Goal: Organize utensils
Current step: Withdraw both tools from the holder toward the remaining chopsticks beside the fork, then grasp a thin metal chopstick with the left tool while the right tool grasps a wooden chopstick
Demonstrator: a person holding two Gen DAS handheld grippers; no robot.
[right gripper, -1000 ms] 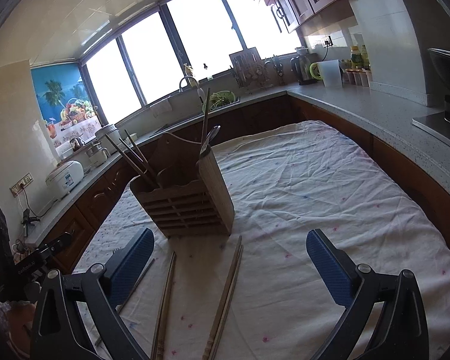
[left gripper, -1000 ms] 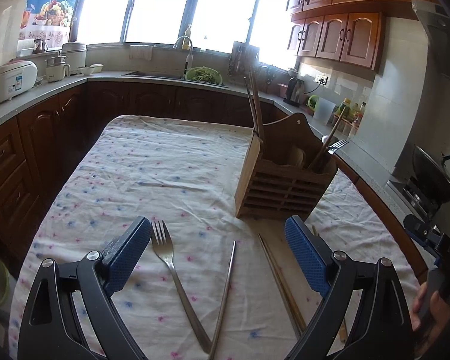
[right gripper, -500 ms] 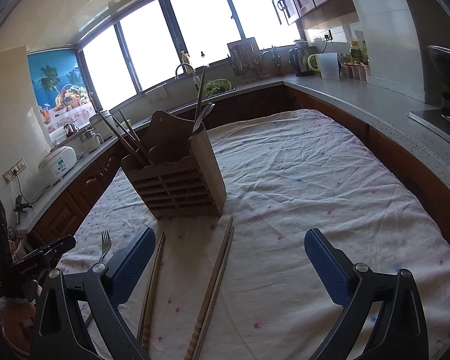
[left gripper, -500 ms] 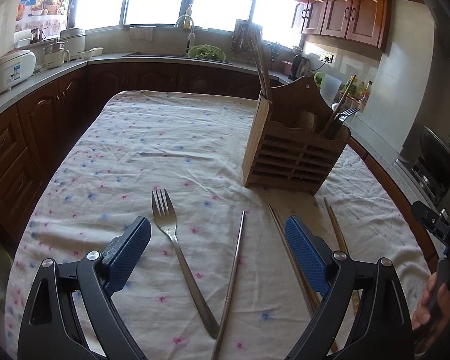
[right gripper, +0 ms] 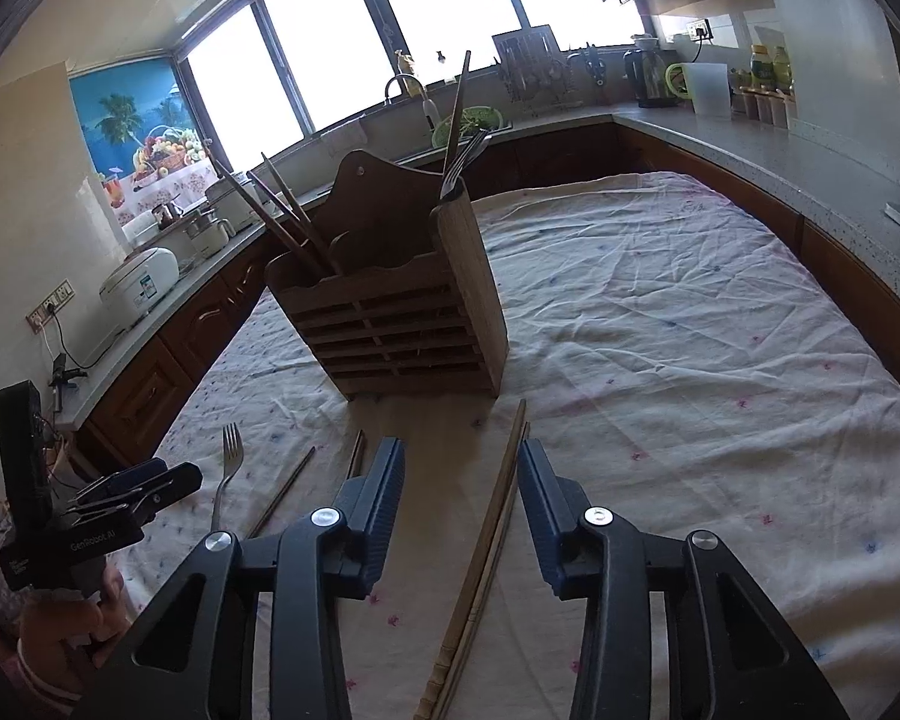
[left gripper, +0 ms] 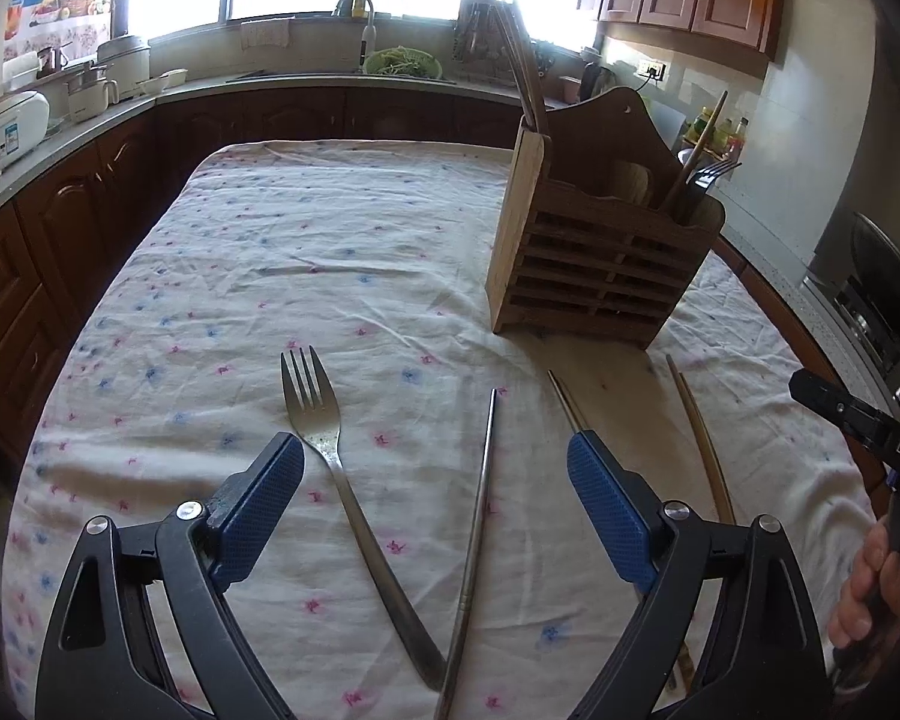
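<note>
Fingers of right gripper closing around pale wooden chopstick pair, pads not yet touching it. Fingers of left gripper spread wide, closing slightly, above steel fork and single metal chopstick. All utensils flat on floral tablecloth, just in front of slatted wooden utensil holder. Holder upright, containing dark chopsticks and forks.

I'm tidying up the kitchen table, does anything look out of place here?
Yes. A fork, a metal chopstick and wooden chopsticks lie loose and splayed at odd angles on the tablecloth, not standing in the wooden holder like the others. Nothing looks spilled or broken.
</note>
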